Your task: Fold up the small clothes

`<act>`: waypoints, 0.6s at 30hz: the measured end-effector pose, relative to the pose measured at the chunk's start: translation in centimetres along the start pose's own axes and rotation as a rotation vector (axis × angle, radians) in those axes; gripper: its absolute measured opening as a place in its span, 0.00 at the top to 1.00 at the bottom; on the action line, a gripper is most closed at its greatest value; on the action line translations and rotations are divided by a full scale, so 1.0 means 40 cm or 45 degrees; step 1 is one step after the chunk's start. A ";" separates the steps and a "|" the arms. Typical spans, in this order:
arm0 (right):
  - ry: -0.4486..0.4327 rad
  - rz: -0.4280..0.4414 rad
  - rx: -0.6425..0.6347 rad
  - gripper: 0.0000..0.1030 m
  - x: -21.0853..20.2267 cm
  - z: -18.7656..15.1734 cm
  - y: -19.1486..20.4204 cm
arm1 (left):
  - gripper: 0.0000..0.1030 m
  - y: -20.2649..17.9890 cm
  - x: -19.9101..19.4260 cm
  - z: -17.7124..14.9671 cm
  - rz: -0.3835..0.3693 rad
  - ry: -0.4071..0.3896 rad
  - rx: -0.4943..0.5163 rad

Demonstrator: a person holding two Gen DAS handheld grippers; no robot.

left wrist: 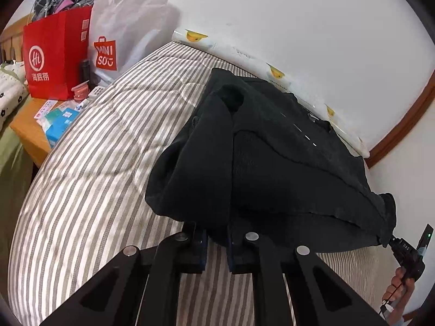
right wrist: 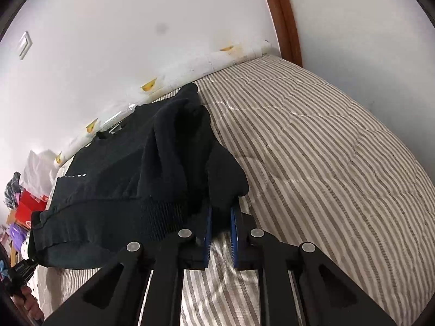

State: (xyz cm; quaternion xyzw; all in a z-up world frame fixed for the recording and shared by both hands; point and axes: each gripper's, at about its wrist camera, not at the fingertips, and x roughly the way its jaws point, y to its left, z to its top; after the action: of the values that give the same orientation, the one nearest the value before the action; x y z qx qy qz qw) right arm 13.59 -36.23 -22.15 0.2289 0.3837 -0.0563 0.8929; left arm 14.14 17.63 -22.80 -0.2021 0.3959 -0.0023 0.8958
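You hold the black sweater (left wrist: 272,163) by its lower hem, lifted off the striped mattress (left wrist: 95,163), with its collar end lying toward the white wall (left wrist: 272,13). Your left gripper (left wrist: 217,247) is clamped on one hem corner, the cloth pinched between its blue pads (left wrist: 203,247). Your right gripper (right wrist: 220,225) is likewise closed on the opposite hem corner. Both sleeves already look folded in across the body, so the side folds seem done. What appears left is the lengthwise fold: carrying the hem up toward the collar, laying it flat and releasing. No other garments waiting on the bed are visible, though a red paper bag (left wrist: 54,54) at the bed's end holds some cloth.
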 end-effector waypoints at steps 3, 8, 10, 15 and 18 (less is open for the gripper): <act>0.002 -0.006 -0.018 0.89 -0.035 -0.031 -0.007 | 0.90 0.008 -0.025 -0.034 -0.003 0.005 0.001; 0.004 -0.035 -0.038 0.89 -0.082 -0.088 -0.032 | 0.91 0.007 -0.073 -0.089 0.002 0.020 0.041; 0.006 -0.033 -0.046 0.89 -0.106 -0.110 -0.042 | 0.92 0.011 -0.098 -0.111 0.009 0.011 0.055; 0.000 -0.056 -0.082 0.89 -0.146 -0.155 -0.059 | 0.92 0.024 -0.136 -0.162 -0.007 0.016 0.057; 0.030 -0.079 -0.083 0.87 -0.145 -0.170 -0.071 | 0.92 0.026 -0.133 -0.175 0.002 0.018 0.062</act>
State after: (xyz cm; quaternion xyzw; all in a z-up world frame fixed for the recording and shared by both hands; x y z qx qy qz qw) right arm 4.28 -36.13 -23.15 0.1881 0.4027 -0.0688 0.8932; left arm 5.32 16.95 -23.65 -0.1800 0.4021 -0.0128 0.8976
